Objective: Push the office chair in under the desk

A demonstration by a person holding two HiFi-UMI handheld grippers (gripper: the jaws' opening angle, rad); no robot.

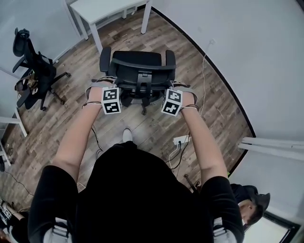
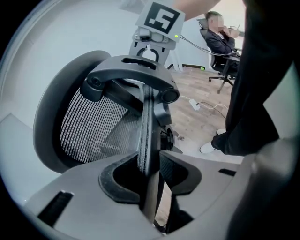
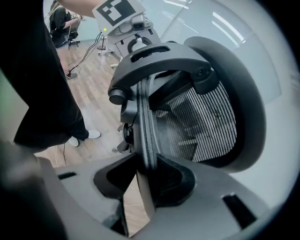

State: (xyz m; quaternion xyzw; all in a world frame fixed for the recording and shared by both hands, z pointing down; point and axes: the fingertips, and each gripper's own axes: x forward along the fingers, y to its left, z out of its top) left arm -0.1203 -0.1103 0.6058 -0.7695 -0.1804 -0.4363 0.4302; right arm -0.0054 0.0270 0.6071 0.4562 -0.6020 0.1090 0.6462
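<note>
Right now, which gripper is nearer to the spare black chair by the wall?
Left. The left gripper grips the office chair on the side toward the spare chair; the right gripper grips its far side.

Black mesh-backed office chair (image 1: pixel 137 64) stands upright, backrest rim clamped between both my jaws; white desk (image 1: pixel 102 8) lies well beyond.

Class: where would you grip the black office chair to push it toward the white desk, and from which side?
Grip the backrest's upright side rims, from behind the office chair, facing the desk. They are thin enough for jaws; the left gripper and right gripper clamp them so.
</note>
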